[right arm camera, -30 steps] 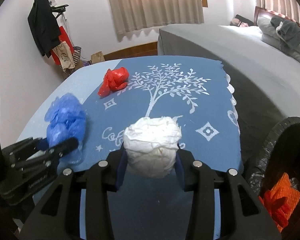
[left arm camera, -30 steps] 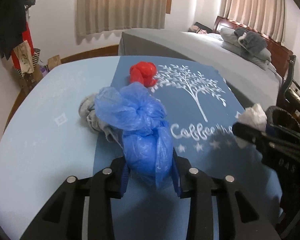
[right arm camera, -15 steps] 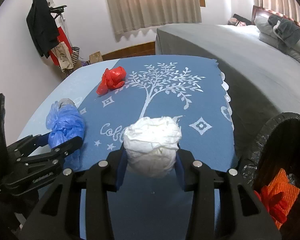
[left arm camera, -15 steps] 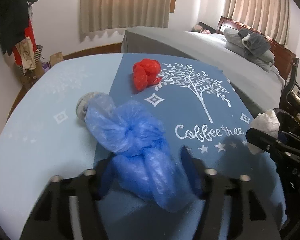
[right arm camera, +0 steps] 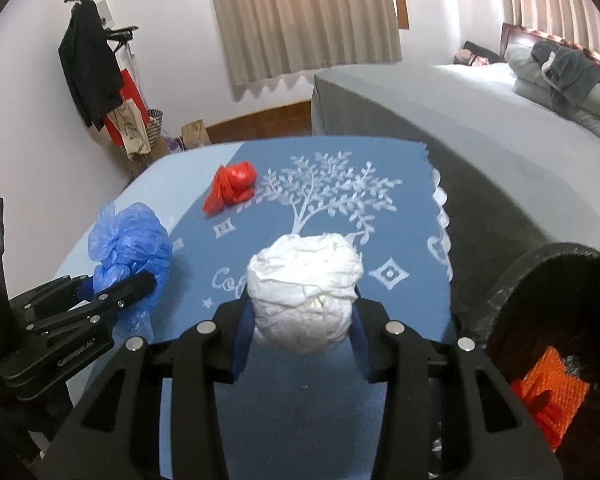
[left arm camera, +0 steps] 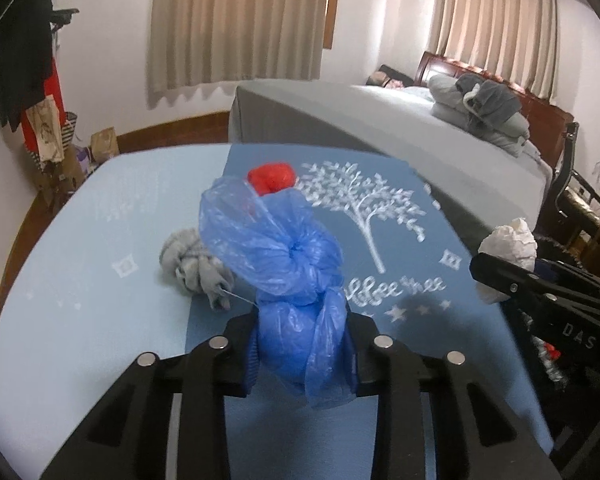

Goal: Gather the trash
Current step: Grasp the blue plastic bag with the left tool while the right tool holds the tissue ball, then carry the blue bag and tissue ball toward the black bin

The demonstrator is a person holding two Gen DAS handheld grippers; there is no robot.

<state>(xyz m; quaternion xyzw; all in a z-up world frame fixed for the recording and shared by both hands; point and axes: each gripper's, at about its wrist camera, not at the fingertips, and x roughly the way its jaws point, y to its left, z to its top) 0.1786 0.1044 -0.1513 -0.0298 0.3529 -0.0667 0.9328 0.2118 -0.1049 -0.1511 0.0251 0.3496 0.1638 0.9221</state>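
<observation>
Looking along our left hand-held gripper (left arm camera: 302, 354), we see its jaws closing on a knotted blue plastic bag (left arm camera: 288, 276), which the pads already pinch at its lower bulge, clear of the surface (left arm camera: 60, 280). Only this view shows a crumpled grey cloth (left arm camera: 196, 266) lying on the pale blue part of the surface, just behind the bag. A red plastic bag (left arm camera: 271, 178) rests farther back on the darker tree-print cloth (left arm camera: 400, 216).

Along our right hand-held gripper (right arm camera: 302, 332), the jaws stand partly apart, clamped on a white paper wad (right arm camera: 304, 292) that fills the gap between them, held above the cloth. This view alone shows the black bin (right arm camera: 540, 280) at the right, just beside the surface's edge, with something orange (right arm camera: 548, 400) inside. A grey bed (right arm camera: 460, 120) lies beyond.
</observation>
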